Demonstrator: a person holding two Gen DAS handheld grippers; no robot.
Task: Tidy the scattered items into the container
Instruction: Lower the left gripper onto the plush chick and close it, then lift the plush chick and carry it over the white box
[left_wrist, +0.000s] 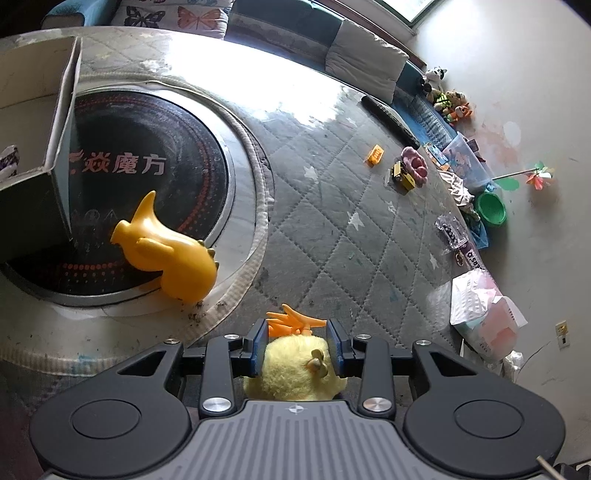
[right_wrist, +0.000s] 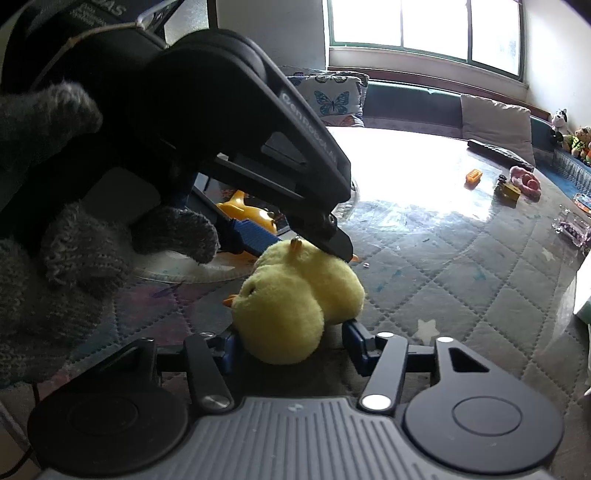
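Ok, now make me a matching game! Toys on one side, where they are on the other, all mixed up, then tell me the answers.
Things:
1. fluffy chick
2. orange dinosaur toy
3. small orange block
4. green bowl

Places:
A. lying on the black round plate
B. between the fingers of the left claw
C. past the edge of the quilt, near the pinwheel
D. on the grey quilt, near the yellow truck

Pairs: 1-B, 2-A, 3-D, 4-C
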